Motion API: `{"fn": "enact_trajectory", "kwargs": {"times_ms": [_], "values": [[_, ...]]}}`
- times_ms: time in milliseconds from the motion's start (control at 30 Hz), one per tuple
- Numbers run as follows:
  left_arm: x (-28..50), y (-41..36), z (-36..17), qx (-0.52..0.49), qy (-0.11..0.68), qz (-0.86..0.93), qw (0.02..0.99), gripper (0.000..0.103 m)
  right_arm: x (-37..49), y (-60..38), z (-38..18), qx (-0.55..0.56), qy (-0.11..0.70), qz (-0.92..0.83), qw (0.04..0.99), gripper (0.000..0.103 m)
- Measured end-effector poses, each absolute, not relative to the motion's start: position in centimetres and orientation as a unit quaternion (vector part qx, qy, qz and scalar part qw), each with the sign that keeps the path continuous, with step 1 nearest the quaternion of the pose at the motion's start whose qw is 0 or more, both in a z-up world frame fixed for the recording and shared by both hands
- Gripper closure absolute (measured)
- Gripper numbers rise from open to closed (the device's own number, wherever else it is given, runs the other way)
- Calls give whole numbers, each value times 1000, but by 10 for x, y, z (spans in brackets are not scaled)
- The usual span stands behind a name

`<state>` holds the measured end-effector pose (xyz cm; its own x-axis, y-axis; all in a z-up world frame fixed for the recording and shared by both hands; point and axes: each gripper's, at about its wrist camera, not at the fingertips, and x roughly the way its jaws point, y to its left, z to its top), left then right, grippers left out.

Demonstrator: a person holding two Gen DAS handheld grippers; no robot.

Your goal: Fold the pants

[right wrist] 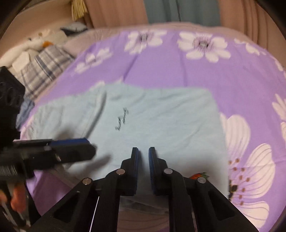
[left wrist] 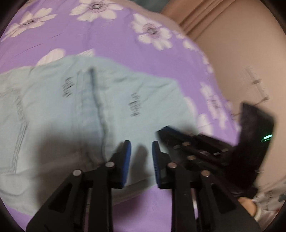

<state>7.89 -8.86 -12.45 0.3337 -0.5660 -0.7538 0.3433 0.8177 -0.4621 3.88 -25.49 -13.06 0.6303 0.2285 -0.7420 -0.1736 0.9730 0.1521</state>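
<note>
Light blue pants (left wrist: 75,110) lie folded flat on a purple floral bedsheet (left wrist: 100,35); dark lettering and a centre seam show. They also fill the middle of the right wrist view (right wrist: 160,121). My left gripper (left wrist: 141,144) hovers over the pants' near edge, jaws open and empty. My right gripper (right wrist: 143,151) hovers over the pants' near edge too, jaws slightly apart with nothing between them. The right gripper shows at right in the left wrist view (left wrist: 196,142); the left gripper shows at left in the right wrist view (right wrist: 71,148).
The bedsheet (right wrist: 178,67) spreads around the pants. A plaid cloth (right wrist: 44,66) and white bedding (right wrist: 35,42) lie at the far left of the bed. Curtains (right wrist: 178,10) hang behind. A beige wall (left wrist: 241,53) stands at the right.
</note>
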Motion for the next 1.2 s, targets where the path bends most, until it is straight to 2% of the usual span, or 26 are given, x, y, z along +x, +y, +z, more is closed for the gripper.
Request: {"fn": "enact_trajectory", "kwargs": {"times_ms": [67, 100, 400, 600, 833, 1000, 1133, 1200], "values": [[77, -79, -130, -97, 499, -261, 821, 98, 27, -242, -128, 20, 413, 126, 902, 90], [74, -74, -130, -96, 494, -256, 825, 99, 26, -238, -123, 15, 405, 141, 903, 90], [69, -66, -132, -105, 489, -258, 827, 99, 89, -186, -132, -8, 425, 214, 879, 90], [69, -60, -135, -116, 491, -258, 824, 99, 122, -173, -137, 39, 461, 222, 858, 91], [59, -50, -131, -126, 494, -267, 818, 98, 76, -190, -132, 63, 442, 230, 865, 90], [33, -20, -129, -140, 493, -255, 820, 81, 17, -189, -144, 22, 446, 239, 862, 90], [11, 25, -123, -179, 482, -209, 832, 57, -18, -179, -140, -26, 433, 230, 871, 90], [3, 53, -120, -212, 472, -181, 836, 52, -25, -179, -136, -26, 433, 235, 870, 90]]}}
